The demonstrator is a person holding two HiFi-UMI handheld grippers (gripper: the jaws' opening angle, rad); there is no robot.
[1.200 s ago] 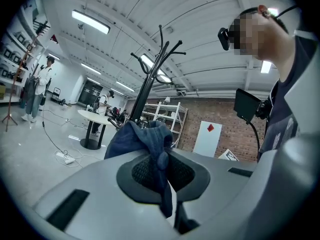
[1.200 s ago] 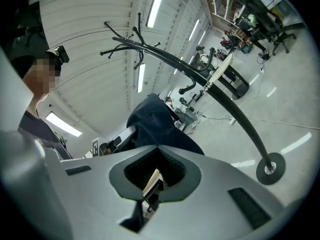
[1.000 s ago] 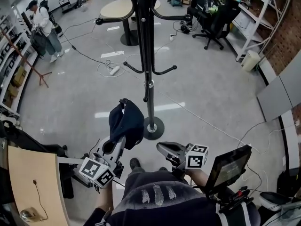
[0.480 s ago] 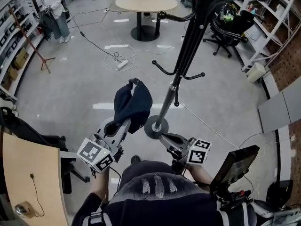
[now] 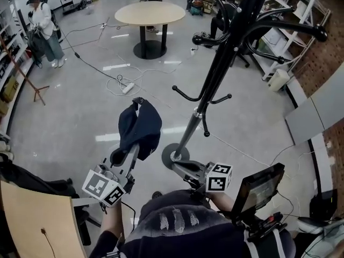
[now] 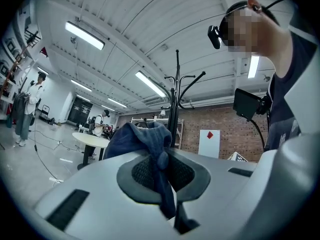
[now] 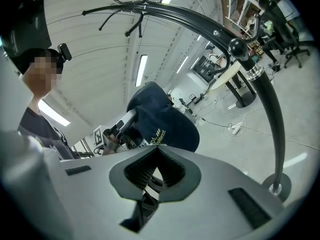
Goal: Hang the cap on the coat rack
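The left gripper is clamped on a dark navy cloth cap, raised left of the tall black metal coat rack. The right gripper has its jaws closed and empty, near the rack's base. Both have drawn nearer the rack than a second ago.

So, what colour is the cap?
The cap is dark navy with small yellow print, best seen in the right gripper view.

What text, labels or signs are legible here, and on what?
Cap: two lines of yellow-green print, partly hidden, too small to read.
Marker cubes: black-and-white square patterns, no words.
Wall sign: red diamond, no words.
Nothing else legible.
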